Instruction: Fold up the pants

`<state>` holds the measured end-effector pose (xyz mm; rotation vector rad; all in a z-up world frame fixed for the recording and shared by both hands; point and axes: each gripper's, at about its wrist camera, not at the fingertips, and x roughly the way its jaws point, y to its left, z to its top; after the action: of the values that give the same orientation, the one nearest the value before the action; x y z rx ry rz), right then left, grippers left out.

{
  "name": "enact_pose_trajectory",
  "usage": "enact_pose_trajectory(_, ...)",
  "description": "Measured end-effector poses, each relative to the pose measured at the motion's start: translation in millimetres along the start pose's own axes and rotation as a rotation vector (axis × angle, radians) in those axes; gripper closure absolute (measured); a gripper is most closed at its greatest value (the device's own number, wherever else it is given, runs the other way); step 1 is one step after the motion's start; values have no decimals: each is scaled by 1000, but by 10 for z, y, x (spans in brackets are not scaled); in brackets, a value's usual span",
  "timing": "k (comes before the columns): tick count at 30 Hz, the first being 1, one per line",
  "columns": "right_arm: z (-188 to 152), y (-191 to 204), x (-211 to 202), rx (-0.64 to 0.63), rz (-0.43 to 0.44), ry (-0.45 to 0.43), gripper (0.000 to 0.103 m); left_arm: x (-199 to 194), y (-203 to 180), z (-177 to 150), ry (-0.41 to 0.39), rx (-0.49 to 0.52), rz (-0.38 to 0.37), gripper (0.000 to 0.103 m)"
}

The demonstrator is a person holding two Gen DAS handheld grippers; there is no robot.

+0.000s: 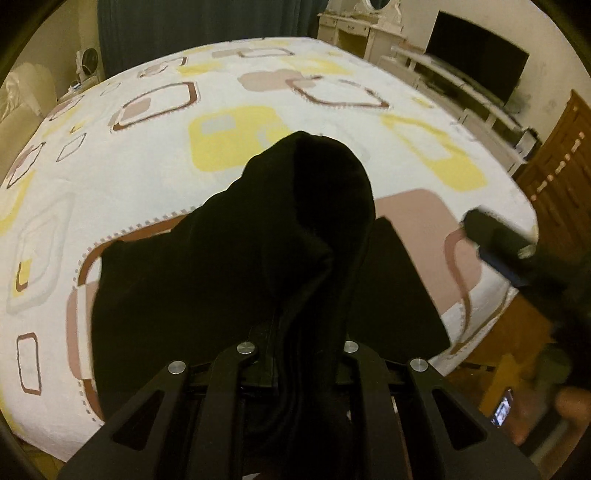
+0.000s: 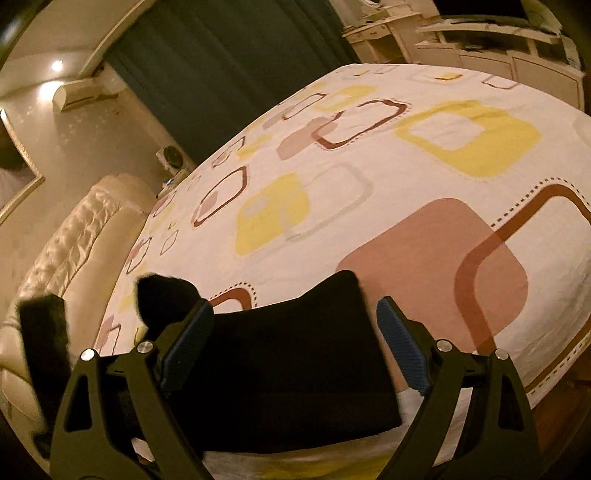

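Home bedroom. Big bed (image 1: 147, 192) w/ white sheet printed in yellow, pink & brown squares; cream tufted headboard (image 2: 74, 236) at one side. Dark curtains (image 2: 221, 66) behind, wall AC unit (image 2: 79, 92), white dresser w/ mirror (image 1: 354, 26), TV (image 1: 476, 55) on low white unit, wooden door (image 1: 557, 155).

Black pants (image 1: 295, 236) bury the left gripper's fingertips (image 1: 306, 343); the right gripper (image 1: 495, 240) (at 3 o'clock) is motion-blurred.
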<state>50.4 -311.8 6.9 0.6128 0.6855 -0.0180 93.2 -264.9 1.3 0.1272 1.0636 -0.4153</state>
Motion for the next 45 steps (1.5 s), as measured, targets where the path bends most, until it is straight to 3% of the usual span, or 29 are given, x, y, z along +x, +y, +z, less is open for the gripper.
enact_pose_trajectory(8, 18, -169, -22, 56, 8, -8, 13, 316, -144, -135, 21, 12, 76, 90)
enact_pose_trajectory(26, 62, -276, -84, 116, 42, -29, 13, 473, -424, -228, -17, 80, 243, 87)
enact_pose_trajectory(39, 106, -282, -165, 123, 51, -53, 13, 495, -657, -307, -44, 156, 243, 51)
enact_pose_trajectory(45, 122, -288, -183, 125, 49, -59, 13, 489, -672, -304, -43, 146, 212, 47)
